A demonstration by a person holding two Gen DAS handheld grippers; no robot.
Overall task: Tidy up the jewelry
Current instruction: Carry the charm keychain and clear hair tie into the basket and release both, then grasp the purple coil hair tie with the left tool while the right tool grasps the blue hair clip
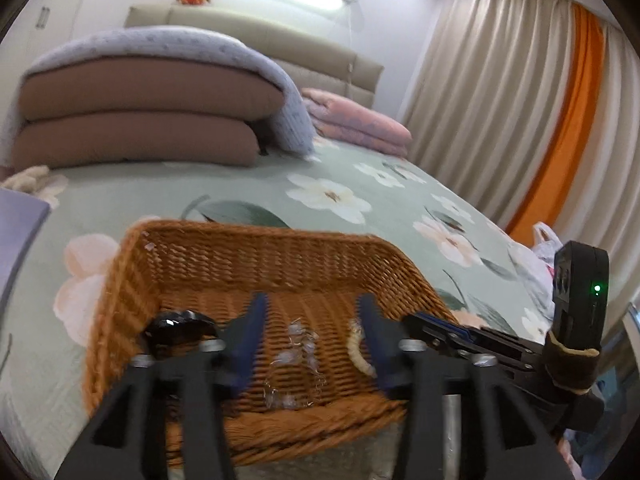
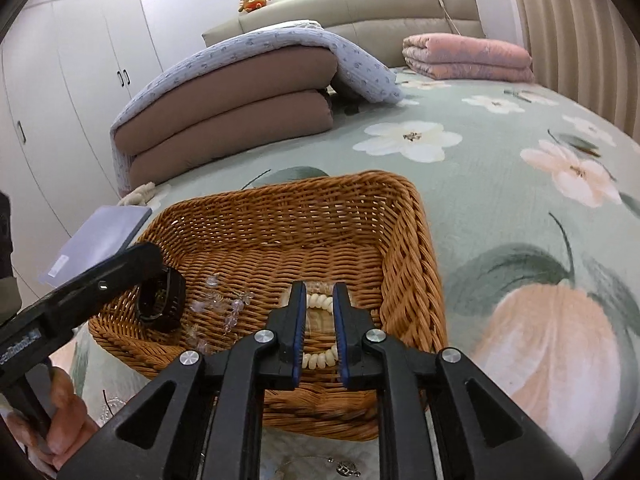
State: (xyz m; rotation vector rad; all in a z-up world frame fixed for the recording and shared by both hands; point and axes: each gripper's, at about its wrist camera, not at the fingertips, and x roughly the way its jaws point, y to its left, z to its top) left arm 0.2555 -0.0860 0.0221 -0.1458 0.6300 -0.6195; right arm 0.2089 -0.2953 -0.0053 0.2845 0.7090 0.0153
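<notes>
Both claws over the basket [image 2: 404,216].
Left claw [image 1: 314,306] gapes, empty; right claw [image 2: 320,292] narrowly apart, straddling shell bracelet [image 2: 318,302].

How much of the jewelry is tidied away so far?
Done: a black watch, a clear bead strand and a white shell bracelet lie in the wicker basket. In hand: nothing visibly gripped. Left: a silver chain with a charm lies outside on the bedspread.

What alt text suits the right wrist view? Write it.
The right tongs hover over a wicker basket on a floral bedspread, a white bead bracelet showing in their narrow gap. A black band and clear beads lie in it at left.
</notes>
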